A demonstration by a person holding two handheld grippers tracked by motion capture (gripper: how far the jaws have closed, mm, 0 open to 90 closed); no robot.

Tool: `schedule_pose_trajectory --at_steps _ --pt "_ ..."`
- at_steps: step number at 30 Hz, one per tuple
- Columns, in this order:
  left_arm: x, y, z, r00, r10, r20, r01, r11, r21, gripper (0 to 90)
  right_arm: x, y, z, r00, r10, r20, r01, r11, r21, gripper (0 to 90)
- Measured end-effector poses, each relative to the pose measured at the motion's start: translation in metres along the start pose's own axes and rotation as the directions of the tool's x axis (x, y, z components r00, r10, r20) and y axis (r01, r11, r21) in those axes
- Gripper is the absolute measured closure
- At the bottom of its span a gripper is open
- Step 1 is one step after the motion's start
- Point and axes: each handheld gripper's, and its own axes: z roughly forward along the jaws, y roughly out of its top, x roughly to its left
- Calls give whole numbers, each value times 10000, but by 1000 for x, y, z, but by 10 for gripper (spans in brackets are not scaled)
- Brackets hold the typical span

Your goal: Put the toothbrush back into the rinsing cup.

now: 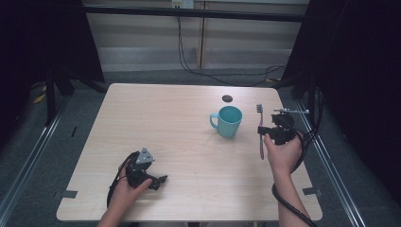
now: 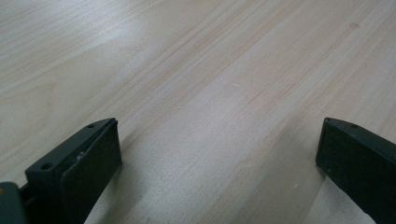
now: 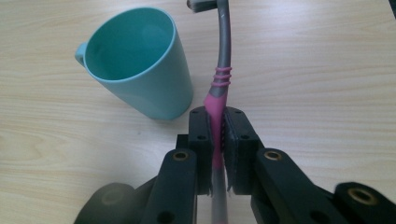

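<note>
A teal mug (image 1: 227, 121) stands upright on the wooden table (image 1: 165, 127), right of centre, its handle to the left. Just right of it my right gripper (image 1: 265, 132) is shut on a pink and grey toothbrush (image 1: 260, 130), held above the table with its bristle head pointing away. In the right gripper view the jaws clamp the toothbrush (image 3: 217, 100) at its pink grip, with the mug (image 3: 137, 63) close on the left. My left gripper (image 1: 158, 182) rests at the near left of the table, held by a hand; its fingers (image 2: 79, 163) stand wide apart over bare wood.
A small dark round spot (image 1: 227, 98) lies on the table behind the mug. Black cables (image 1: 293, 208) trail from both grippers. Dark curtains and metal frame rails flank the table on both sides.
</note>
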Motion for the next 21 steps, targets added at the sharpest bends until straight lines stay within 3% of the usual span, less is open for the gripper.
schedule_pose_trajectory --at_steps 15,21 --pt "0 0 0 10000 2 5 -2 10000 -8 0 3 2 -2 9998 -179 -85 171 9967 -799 828" --pt "0 0 0 10000 2 -2 -2 10000 1 0 5 5 -2 9997 -157 -184 140 9959 -889 829"
